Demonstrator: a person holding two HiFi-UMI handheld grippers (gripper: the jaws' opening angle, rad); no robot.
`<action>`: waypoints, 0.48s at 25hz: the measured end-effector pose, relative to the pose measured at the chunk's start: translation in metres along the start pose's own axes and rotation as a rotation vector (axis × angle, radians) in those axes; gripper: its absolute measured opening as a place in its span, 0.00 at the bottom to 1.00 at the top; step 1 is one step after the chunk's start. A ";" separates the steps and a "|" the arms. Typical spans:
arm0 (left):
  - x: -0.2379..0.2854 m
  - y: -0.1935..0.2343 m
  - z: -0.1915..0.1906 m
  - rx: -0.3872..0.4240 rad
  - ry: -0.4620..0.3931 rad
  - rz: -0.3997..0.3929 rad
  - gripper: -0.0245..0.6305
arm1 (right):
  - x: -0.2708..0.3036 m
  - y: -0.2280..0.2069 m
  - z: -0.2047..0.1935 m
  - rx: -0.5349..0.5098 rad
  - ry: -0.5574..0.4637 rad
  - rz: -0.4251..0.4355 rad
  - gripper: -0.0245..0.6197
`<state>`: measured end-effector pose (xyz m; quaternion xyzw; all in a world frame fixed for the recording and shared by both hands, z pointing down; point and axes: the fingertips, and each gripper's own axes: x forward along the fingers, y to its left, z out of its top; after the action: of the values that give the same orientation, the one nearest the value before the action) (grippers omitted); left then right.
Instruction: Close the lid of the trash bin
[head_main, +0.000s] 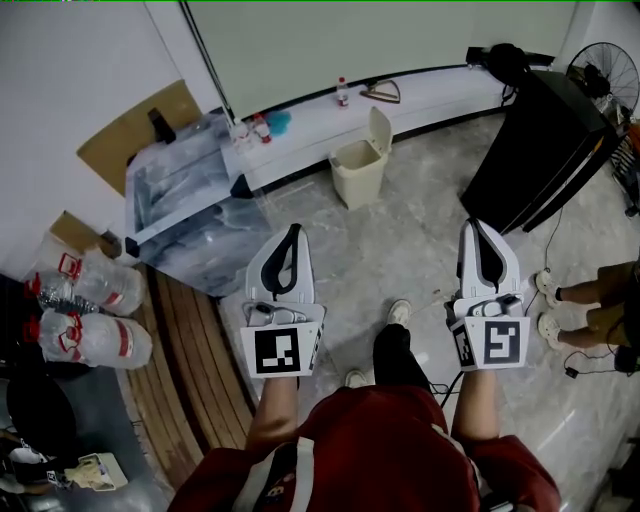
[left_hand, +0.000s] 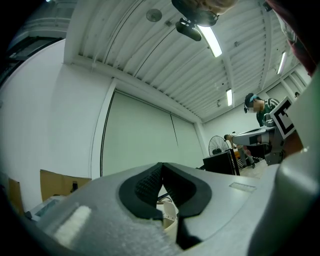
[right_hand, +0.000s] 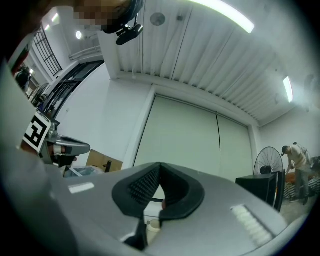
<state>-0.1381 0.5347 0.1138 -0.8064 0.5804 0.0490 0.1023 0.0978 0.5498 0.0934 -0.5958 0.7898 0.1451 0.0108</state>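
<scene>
The cream trash bin (head_main: 356, 172) stands on the marble floor against a low white ledge, its lid (head_main: 380, 129) tipped up and open. Both grippers are held out in front of me, well short of the bin. My left gripper (head_main: 293, 229) points toward the bin from the near left, its jaws meeting at the tips with nothing between them. My right gripper (head_main: 473, 224) is further right, also shut and empty. In the left gripper view, the dark pads touch at the left gripper (left_hand: 161, 165) tip, and a bit of the cream bin (left_hand: 170, 209) shows below them. The right gripper (right_hand: 159, 165) pads touch too.
A black cabinet (head_main: 545, 150) and a fan (head_main: 608, 75) stand at the right. A clear plastic-covered box (head_main: 185, 195) sits left of the bin, with water jugs (head_main: 90, 310) and a slatted wooden bench (head_main: 190, 350) nearer. Another person's legs (head_main: 590, 300) are at the right edge.
</scene>
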 end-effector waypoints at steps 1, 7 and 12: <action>0.003 0.001 -0.003 0.002 0.004 0.001 0.04 | 0.004 -0.001 -0.003 0.006 -0.001 0.001 0.04; 0.037 -0.001 -0.023 0.017 0.024 0.003 0.04 | 0.033 -0.016 -0.033 0.037 0.012 0.008 0.04; 0.081 0.000 -0.042 0.016 0.044 0.013 0.04 | 0.072 -0.039 -0.062 0.053 0.032 0.013 0.04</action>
<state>-0.1134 0.4507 0.1384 -0.8026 0.5882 0.0272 0.0958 0.1237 0.4581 0.1307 -0.5926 0.7972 0.1148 0.0128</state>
